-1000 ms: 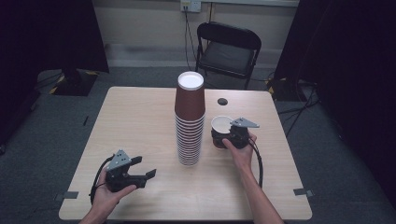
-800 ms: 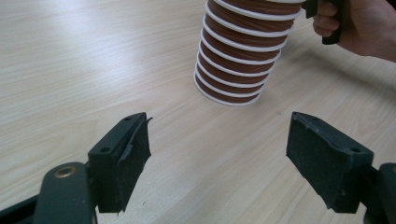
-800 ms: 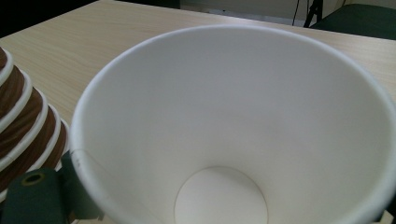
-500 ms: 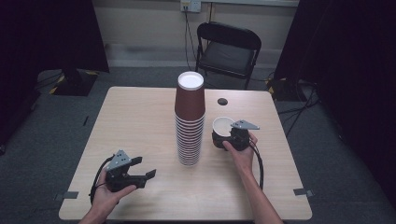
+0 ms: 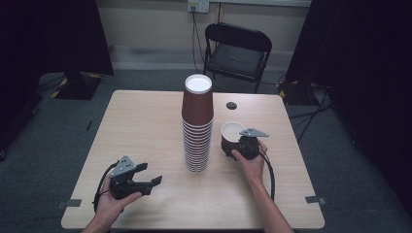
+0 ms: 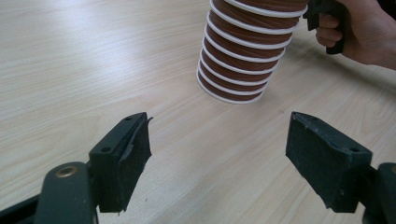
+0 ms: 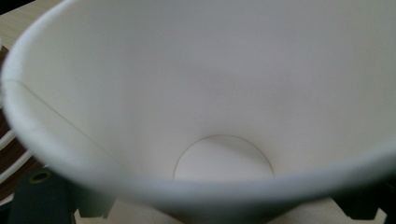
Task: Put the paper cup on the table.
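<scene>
A tall stack of brown paper cups (image 5: 197, 130) with white rims stands at the middle of the wooden table (image 5: 141, 126). Just right of it, my right gripper (image 5: 235, 145) is shut on a single brown cup (image 5: 231, 134), tilted, its white inside facing the stack. The right gripper view looks straight into that cup (image 7: 210, 88), with one black finger (image 7: 39, 196) at the lower left. My left gripper (image 5: 148, 178) rests near the front left of the table, open and holding nothing. In the left gripper view its fingers (image 6: 123, 156) stand wide apart, with the stack (image 6: 247, 51) beyond them.
A small black disc (image 5: 231, 105) lies on the table behind the held cup. A black folding chair (image 5: 236, 48) stands past the far edge. Dark curtains hang on both sides. The other hand (image 6: 362, 32) shows at the top right of the left gripper view.
The right gripper and its cup have dipped very slightly. The left gripper has stayed where it was.
</scene>
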